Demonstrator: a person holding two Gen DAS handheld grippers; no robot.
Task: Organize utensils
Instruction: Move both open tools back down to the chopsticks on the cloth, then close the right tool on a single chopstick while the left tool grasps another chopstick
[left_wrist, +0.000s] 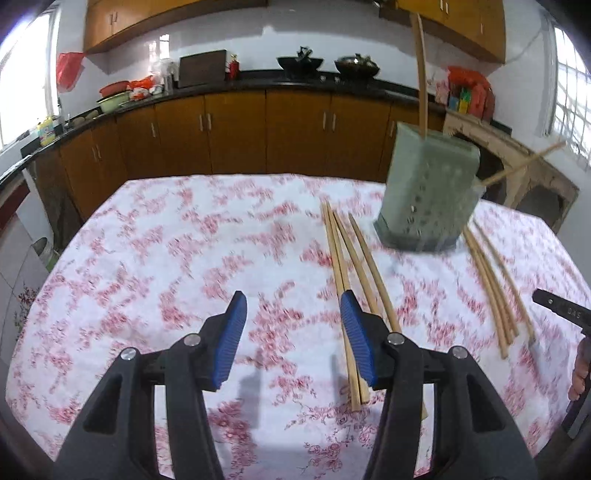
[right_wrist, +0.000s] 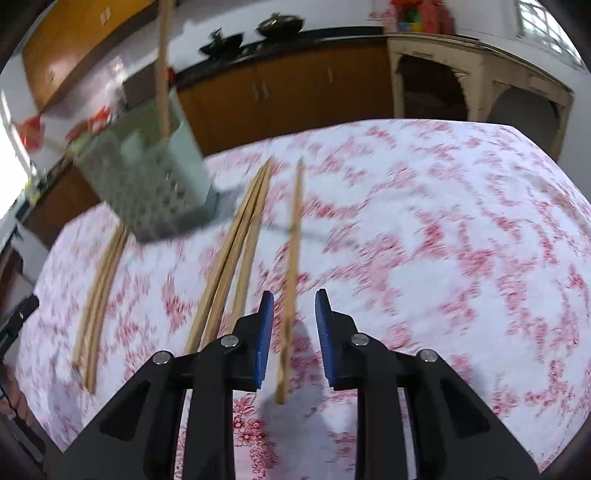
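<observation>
Right claw (right_wrist: 294, 328) is part open, straddling 1 chopstick (right_wrist: 291, 258) on the bench (right_wrist: 461, 229); pads not touching it as far as I can tell. Left claw (left_wrist: 293, 332) is wide and empty, its right finger (left_wrist: 357, 338) sitting over the near group (left_wrist: 347, 280) of about 4 sticks.

Risks, my read:
- The single stick lies closer to your right claw's left pad. Close like that and it may roll or pivot out.
- It's thin, round and lies flat on cloth, so you may pinch the cloth or skid off it.
- Both views are smeared by motion. Close while moving and you'll likely miss.
- The holder (right_wrist: 147, 184) is ahead-left of the right claw; swinging a long stick could knock it.

Sticks: pale wood, long, slightly bowed. Another bunch (right_wrist: 229, 266) lies just left of the right claw. The holder is grey-green, perforated, with 1 stick (left_wrist: 421, 74) upright and another (left_wrist: 524, 162) sticking out sideways.
</observation>
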